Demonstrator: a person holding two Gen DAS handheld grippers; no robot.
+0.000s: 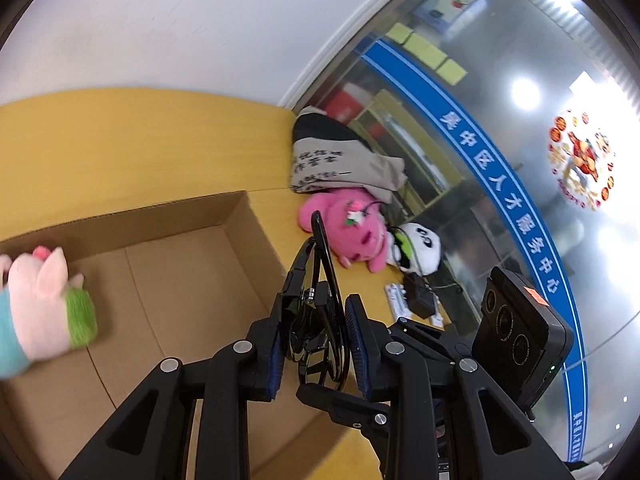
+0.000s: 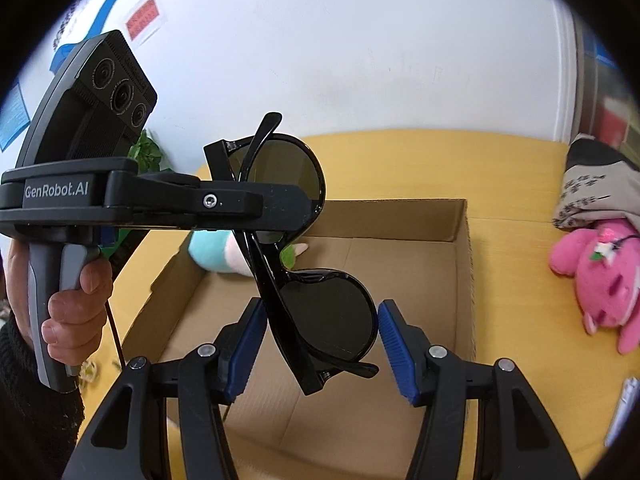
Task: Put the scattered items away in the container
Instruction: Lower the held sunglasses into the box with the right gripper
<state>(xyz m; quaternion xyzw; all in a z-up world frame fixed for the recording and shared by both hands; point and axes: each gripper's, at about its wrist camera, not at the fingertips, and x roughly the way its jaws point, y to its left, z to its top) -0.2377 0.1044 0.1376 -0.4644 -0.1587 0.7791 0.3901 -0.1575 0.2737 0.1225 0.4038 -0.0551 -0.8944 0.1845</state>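
My left gripper (image 1: 314,320) is shut on black sunglasses (image 1: 320,312) and holds them above the open cardboard box (image 1: 240,216). In the right wrist view the left gripper (image 2: 280,204) reaches in from the left, clamped on the sunglasses (image 2: 320,312). My right gripper (image 2: 322,344) is open, its blue pads either side of the lower lens without touching. A pale pink plush with teal and green (image 1: 44,304) lies in the box. A pink plush (image 1: 352,232) and a panda plush (image 1: 420,250) lie on the yellow table to the right.
A grey printed cloth bag (image 1: 340,160) lies behind the pink plush by the glass wall. A small black box and a white strip (image 1: 416,300) lie near the table's right edge. A white wall stands behind the table (image 1: 120,140).
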